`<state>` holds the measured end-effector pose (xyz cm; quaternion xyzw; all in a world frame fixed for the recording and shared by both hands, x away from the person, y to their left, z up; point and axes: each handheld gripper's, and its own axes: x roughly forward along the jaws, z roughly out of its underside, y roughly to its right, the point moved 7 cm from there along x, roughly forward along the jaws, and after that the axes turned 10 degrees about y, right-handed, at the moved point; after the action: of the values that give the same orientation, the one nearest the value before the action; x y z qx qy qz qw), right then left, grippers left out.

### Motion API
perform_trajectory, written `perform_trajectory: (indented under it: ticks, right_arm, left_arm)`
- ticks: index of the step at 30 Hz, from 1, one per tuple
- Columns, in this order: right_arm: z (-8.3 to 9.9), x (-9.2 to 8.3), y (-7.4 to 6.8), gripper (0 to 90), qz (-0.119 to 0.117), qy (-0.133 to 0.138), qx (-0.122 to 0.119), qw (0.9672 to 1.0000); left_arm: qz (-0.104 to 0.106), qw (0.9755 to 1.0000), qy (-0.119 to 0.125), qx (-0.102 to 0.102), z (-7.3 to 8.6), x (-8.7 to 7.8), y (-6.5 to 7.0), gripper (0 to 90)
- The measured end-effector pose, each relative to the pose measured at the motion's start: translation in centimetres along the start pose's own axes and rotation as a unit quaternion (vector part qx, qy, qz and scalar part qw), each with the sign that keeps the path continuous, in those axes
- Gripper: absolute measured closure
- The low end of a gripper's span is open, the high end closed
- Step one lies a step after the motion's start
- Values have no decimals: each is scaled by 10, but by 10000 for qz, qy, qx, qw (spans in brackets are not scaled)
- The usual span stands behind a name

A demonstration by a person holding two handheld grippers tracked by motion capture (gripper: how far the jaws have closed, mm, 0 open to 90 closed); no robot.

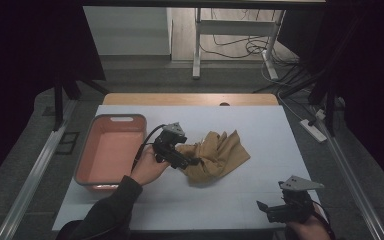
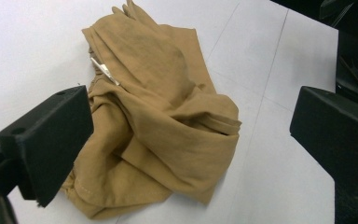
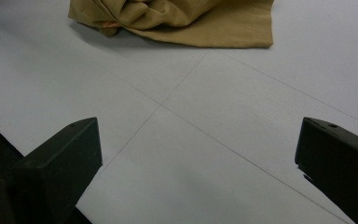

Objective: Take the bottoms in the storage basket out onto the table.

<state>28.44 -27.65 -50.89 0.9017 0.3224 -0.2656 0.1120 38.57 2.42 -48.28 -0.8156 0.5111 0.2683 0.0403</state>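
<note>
While its jaws stand spread wide, the left gripper (image 2: 191,135) has the crumpled tan cloth (image 2: 154,116) between them, w/ the left jaw touching the cloth's edge and the right jaw apart from it. In the high view this gripper (image 1: 192,161) sits at the cloth's (image 1: 215,155) left side, approx. at the middle of the white table (image 1: 260,195). Just left of it stands a pink tub (image 1: 111,150), along the table's left edge. The right gripper (image 3: 198,163), jaws also spread and holding nothing, hovers at the near right corner (image 1: 267,210), well apart from the cloth (image 3: 177,21).
</note>
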Motion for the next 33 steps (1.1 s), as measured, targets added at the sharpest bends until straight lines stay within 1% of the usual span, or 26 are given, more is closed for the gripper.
perform_trajectory:
  ticks: [4, 6, 13, 19, 22, 24, 33]
  right_arm:
    - [0, 0, 0, 8, 5, 14, 24, 10000]
    - [0, 0, 0, 8, 13, 13, 12, 10000]
    - [0, -1, 0, 8, 13, 21, 9, 10000]
    - [0, -1, 0, 8, 16, 23, 5, 10000]
    - [-1, 0, 0, 8, 20, 21, 10, 10000]
    - [-1, 0, 0, 8, 21, 21, 7, 10000]
    - [0, -1, 0, 8, 20, 25, 19, 10000]
  left_arm:
    - [-40, 10000, 5, -8, 1, -4, -1, 3]
    - [-70, 10000, -6, 32, 2, -6, -1, 4]
    - [-93, 9999, 73, 55, 0, -13, -1, 3]
    - [-134, 9999, 74, 27, 0, -20, -4, 7]
    - [-123, 9999, 97, -17, 1, -23, -5, 7]
    - [-143, 9998, 100, -2, 2, -25, -6, 7]
    - [-172, 9998, 113, -60, 6, -28, -7, 5]
